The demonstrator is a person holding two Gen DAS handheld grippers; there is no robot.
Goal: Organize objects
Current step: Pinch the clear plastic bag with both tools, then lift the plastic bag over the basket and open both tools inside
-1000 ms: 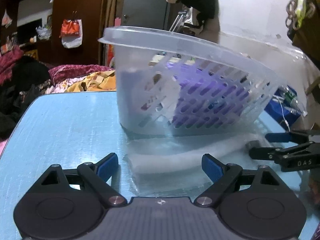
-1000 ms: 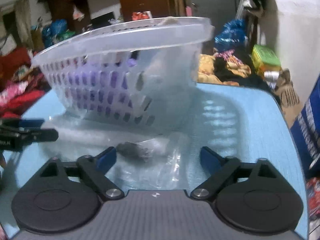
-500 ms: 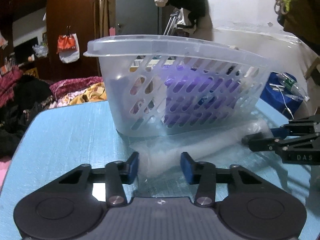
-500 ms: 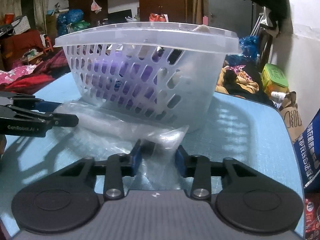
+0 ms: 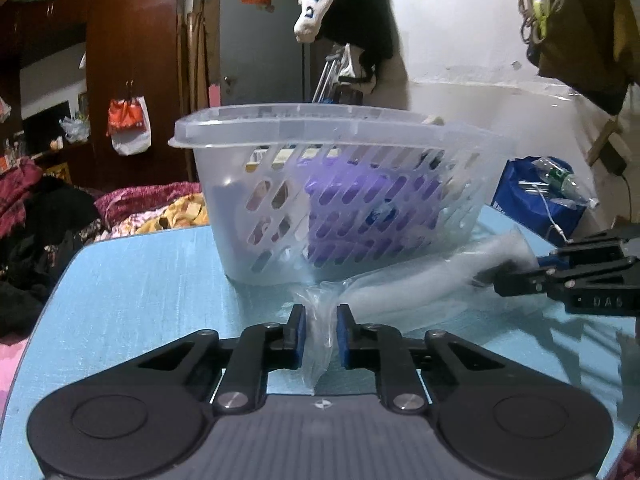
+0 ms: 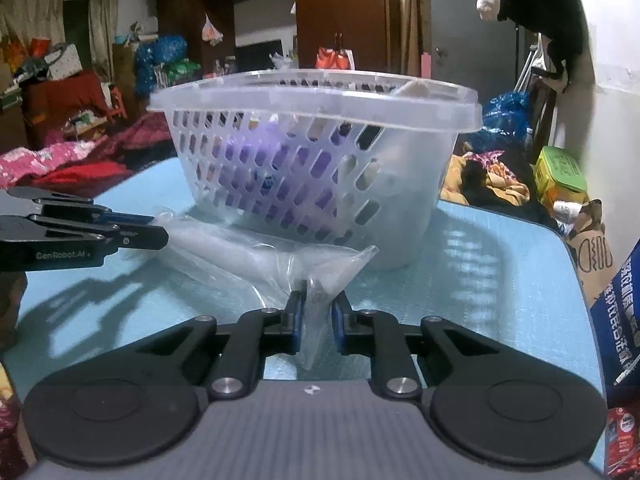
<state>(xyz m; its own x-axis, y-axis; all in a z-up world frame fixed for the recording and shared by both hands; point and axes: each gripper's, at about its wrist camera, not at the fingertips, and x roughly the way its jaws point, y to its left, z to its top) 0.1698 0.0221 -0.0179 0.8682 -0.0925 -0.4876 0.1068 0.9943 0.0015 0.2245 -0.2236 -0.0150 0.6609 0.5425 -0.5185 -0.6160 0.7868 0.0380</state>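
The left gripper (image 5: 321, 330) is clenching its jaws on one end of a long clear plastic bag (image 5: 416, 284), and the right gripper (image 6: 316, 326) is pinching the opposite end of that same bag (image 6: 256, 256), so the bag is stretching between them just above the light blue bench (image 5: 132, 288). It is hanging directly in front of a translucent slotted plastic basket (image 5: 340, 192) that is standing on the bench; whether bag and basket are touching cannot be told.

The left wrist view is showing the right gripper at its right edge, with the far end of the bag blurred there, and a blue bag holding a clear bottle (image 5: 560, 178) behind it. The right wrist view is showing the left gripper as black links at its left edge, and it alone is revealing a small dark item (image 6: 319, 292) inside the bag right at the blue pads (image 6: 297, 322). Both views are showing a purple object (image 6: 256, 148) inside the basket through the slots.
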